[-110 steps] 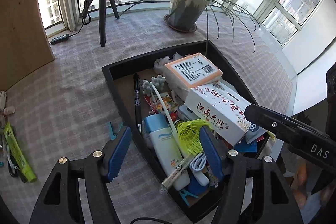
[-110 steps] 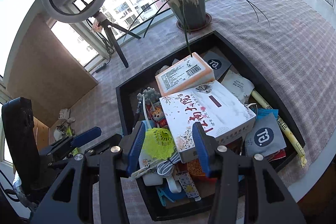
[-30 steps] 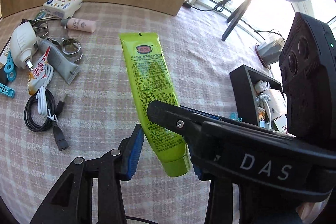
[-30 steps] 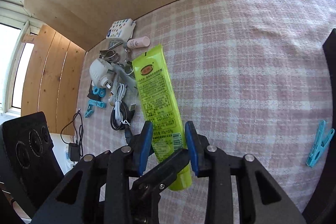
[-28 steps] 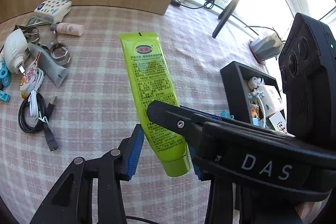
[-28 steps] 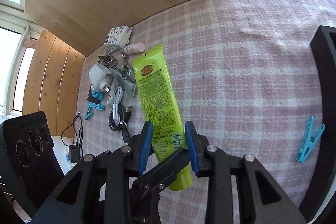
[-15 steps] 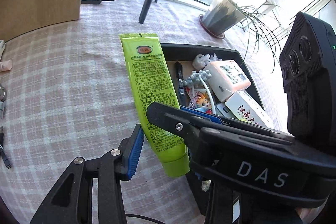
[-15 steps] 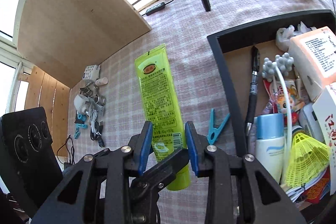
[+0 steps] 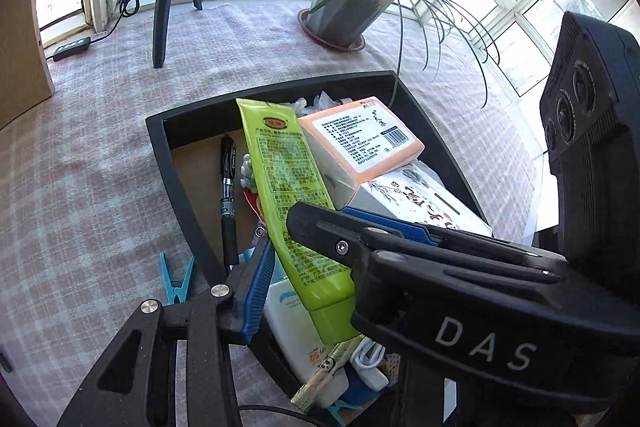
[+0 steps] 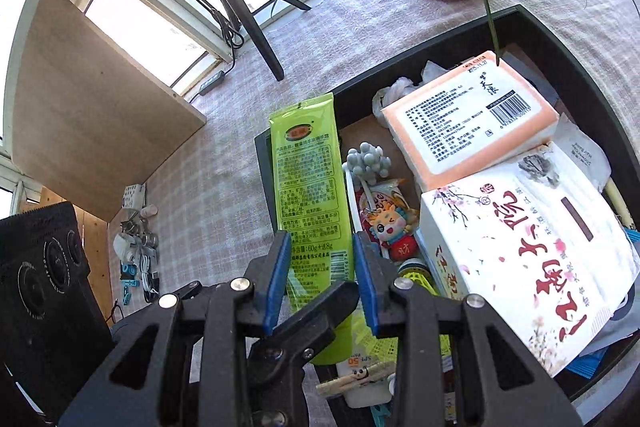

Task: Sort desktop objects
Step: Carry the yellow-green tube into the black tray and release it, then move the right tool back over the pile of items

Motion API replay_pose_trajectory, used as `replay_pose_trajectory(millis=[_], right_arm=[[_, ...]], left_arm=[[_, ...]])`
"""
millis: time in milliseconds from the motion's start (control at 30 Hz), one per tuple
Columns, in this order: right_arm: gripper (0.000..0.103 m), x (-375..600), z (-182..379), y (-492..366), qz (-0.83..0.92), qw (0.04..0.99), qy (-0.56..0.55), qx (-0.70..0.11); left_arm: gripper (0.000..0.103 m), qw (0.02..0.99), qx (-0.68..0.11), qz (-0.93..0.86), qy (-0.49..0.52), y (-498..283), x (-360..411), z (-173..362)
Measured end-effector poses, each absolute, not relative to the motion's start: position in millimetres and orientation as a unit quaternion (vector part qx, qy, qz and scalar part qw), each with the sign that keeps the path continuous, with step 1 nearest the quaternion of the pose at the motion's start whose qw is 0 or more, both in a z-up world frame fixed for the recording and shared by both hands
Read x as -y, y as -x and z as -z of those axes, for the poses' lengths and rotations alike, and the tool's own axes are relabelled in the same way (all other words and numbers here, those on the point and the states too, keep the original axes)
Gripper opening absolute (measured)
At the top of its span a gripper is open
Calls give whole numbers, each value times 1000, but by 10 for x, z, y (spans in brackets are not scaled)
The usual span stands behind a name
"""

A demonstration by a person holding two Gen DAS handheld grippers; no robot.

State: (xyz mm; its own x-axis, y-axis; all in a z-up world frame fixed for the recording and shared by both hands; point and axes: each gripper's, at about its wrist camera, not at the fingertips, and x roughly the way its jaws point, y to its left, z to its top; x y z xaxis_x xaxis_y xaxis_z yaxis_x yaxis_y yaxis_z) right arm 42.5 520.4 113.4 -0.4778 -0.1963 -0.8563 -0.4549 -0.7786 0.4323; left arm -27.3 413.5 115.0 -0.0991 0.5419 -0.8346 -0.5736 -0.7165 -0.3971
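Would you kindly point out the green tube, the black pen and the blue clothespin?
green tube (image 10: 306, 187), right wrist view, middle of its printed face
black pen (image 9: 228, 183), left wrist view, mid-barrel
blue clothespin (image 9: 176, 281), left wrist view, where its legs join

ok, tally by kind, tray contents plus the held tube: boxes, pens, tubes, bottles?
Boxes: 2 (orange box, white box)
Pen: 1
Tube: 1
Bottle: 1
Total: 5
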Motion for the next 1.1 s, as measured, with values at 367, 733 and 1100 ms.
replay_pose_trajectory(millis=[367, 733, 1100], right_arm=[[39, -5028, -1276, -420, -811, 77, 495, -302], [39, -4607, -1184, -246, -806, 30, 514, -291], [39, -4113, -1030, -36, -793, -17, 545, -271]], left_arm=[[39, 339, 2, -758, 557, 438, -3682, -1201], [38, 239, 20, -788, 567, 657, -2667, -1069], [38, 163, 58, -802, 571, 682, -1714, -936]])
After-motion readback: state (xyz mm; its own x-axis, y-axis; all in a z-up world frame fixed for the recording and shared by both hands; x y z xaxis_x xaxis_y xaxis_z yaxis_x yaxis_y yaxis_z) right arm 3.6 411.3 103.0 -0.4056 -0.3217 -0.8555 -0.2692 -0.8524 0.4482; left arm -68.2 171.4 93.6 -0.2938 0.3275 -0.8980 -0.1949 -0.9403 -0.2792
